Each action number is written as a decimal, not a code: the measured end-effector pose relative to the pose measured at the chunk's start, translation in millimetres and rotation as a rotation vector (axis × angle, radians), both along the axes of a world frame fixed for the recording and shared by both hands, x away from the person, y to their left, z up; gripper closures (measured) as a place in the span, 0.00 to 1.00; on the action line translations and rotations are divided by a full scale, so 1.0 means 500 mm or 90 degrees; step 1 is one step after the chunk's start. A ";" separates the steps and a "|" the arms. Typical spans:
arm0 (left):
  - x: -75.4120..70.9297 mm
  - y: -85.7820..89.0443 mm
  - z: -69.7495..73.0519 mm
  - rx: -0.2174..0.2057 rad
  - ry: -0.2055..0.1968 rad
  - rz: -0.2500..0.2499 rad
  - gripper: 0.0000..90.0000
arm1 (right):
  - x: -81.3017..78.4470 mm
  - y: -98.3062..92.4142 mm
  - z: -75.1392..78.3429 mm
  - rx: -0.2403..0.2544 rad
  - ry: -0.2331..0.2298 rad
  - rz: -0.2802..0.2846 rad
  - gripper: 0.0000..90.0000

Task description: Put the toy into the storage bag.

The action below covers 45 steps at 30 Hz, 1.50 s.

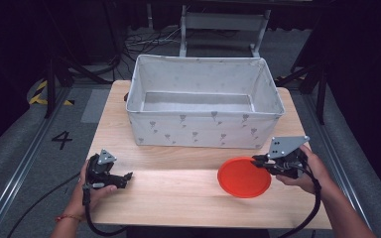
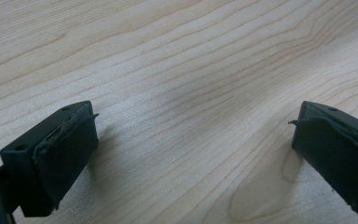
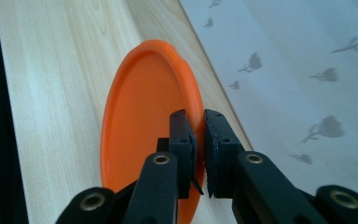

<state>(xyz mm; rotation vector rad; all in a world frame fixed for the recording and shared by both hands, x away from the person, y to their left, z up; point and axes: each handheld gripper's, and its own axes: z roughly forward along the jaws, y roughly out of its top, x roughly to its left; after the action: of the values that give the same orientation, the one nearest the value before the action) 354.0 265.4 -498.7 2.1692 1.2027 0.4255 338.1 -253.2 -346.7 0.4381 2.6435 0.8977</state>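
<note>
The grey fabric bin (image 1: 204, 101) stands at the far side of my wooden table (image 1: 178, 198). Just in front of the bin's right end, my right gripper (image 1: 256, 159) is clamped on the rim of the orange plate (image 1: 243, 177). In front of the bin's left corner and well apart from it, my left gripper (image 1: 126, 176) rests with its jaws spread wide, grasping nothing.

Orange plate (image 1: 243, 177) — rim pinched, tilted up.

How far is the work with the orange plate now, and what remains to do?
Done: the right tool is shut on the rim of the orange plate. In hand: the plate hangs tilted in that grip, in front of the fabric box. Left: the box holds nothing visible, so the plate probably goes in next. The left tool is open over the table, holding nothing.
</note>
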 end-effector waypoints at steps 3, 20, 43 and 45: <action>0.000 0.000 0.000 0.000 0.000 0.000 0.01 | 0.001 -0.010 0.025 0.006 -0.010 -0.004 0.92; 0.000 0.000 0.000 -0.001 0.000 0.000 0.01 | 0.013 -0.063 0.135 0.025 -0.045 -0.026 0.92; 0.000 0.000 0.000 -0.001 -0.001 0.001 0.01 | 0.081 -0.047 0.333 0.029 -0.112 -0.055 0.92; 0.000 0.000 0.000 -0.001 -0.001 0.001 0.01 | 0.094 -0.043 0.345 0.025 -0.117 -0.063 0.92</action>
<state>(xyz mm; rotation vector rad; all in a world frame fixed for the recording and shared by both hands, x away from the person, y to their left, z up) 353.9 265.3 -498.8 2.1670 1.2032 0.4269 385.2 -274.7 -174.2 0.4685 2.4191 0.9146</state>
